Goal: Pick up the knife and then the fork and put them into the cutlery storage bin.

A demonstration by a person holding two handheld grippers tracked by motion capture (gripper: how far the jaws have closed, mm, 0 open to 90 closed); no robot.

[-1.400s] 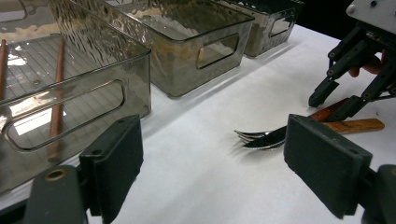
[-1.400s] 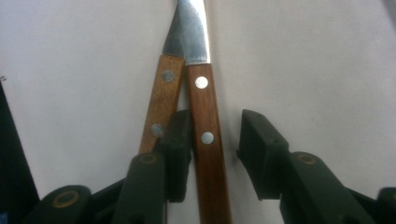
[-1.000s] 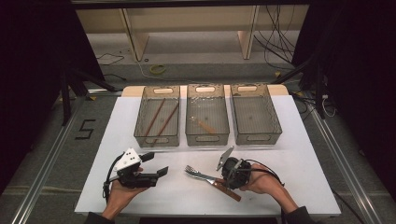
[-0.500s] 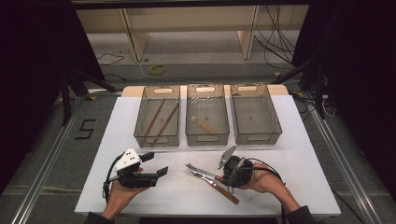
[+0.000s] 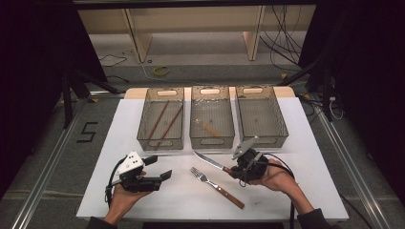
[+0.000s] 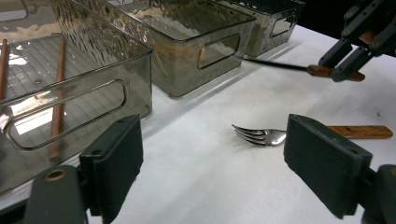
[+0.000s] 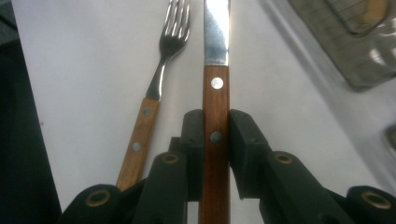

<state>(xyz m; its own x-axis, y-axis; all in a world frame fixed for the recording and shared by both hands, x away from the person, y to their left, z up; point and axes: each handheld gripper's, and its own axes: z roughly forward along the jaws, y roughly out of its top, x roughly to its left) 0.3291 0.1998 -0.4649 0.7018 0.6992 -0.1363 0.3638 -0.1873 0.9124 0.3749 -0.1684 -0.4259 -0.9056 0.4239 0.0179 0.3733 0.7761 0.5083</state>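
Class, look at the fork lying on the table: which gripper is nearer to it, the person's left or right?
Right. The right gripper, clamped on the knife, hangs just beside the fork. The left gripper sits farther off on the fork's other side, jaws open.

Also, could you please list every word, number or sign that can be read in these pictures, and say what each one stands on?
"5": a dark figure marked on the grey floor left of the table, at in the high view.
No other text can be read: the three bins, the knife, the fork and both grippers bear no readable label.
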